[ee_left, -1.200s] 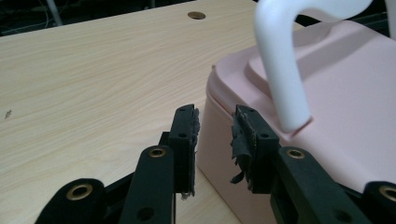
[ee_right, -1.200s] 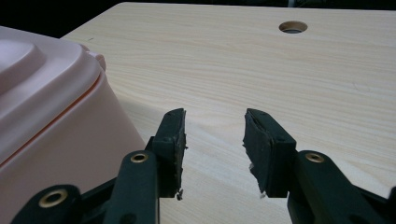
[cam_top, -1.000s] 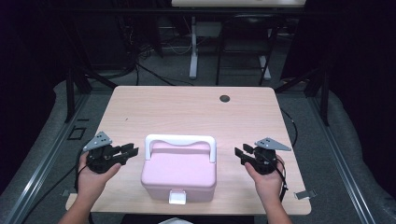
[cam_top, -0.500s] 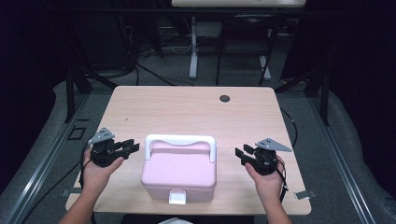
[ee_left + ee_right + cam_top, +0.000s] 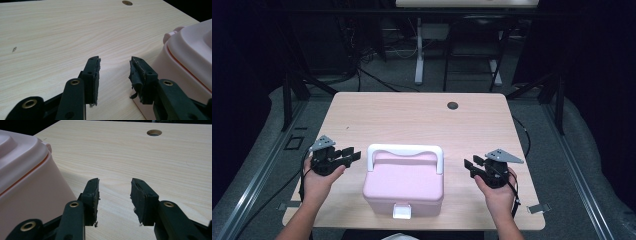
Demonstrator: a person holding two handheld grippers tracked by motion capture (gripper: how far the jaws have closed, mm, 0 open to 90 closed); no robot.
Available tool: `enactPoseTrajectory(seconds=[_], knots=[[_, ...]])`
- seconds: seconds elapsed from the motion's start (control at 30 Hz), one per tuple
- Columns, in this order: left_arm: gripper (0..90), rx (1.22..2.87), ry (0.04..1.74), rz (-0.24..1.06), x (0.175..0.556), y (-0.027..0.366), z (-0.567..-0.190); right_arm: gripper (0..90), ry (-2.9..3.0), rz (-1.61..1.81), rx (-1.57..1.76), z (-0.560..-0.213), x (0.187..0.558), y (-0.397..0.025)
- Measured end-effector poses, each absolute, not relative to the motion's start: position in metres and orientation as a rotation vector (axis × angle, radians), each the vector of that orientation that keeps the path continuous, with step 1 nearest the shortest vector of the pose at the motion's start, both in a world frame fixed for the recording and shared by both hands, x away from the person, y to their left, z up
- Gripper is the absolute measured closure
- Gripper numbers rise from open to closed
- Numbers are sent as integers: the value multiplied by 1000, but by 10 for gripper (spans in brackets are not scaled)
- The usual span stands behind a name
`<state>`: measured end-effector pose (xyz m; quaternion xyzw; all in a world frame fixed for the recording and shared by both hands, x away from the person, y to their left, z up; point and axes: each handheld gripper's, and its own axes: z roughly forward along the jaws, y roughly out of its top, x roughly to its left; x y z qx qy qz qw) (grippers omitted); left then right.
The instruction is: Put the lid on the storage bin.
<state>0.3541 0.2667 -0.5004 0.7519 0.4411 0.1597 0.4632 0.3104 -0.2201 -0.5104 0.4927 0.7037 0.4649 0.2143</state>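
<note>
Pink box [image 5: 403,182] sits at the near table [image 5: 412,115] edge. High view: left gripper [image 5: 343,156] has moved closer to it; right gripper [image 5: 473,165] stays beside it. Gripper views: both jaw pairs apart, empty, suggesting an approach.
</note>
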Motion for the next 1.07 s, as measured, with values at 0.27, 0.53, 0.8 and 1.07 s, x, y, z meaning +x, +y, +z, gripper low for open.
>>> enactPoseTrajectory(seconds=[0.27, 0.53, 0.8, 1.07], knots=[[569, 1865, 1105, 388, 352, 267, -512, 576, 1941, 1291, 1372, -513, 309, -221], [552, 1890, 1111, 390, 348, 271, -522, 575, 1947, 1272, 1374, -517, 308, -223], [525, 1902, 1111, 381, 347, 271, -529, 570, 1971, 1236, 1351, -523, 308, -218], [515, 1913, 1084, 406, 346, 273, -528, 536, 1925, 1220, 1311, -522, 305, -217]])
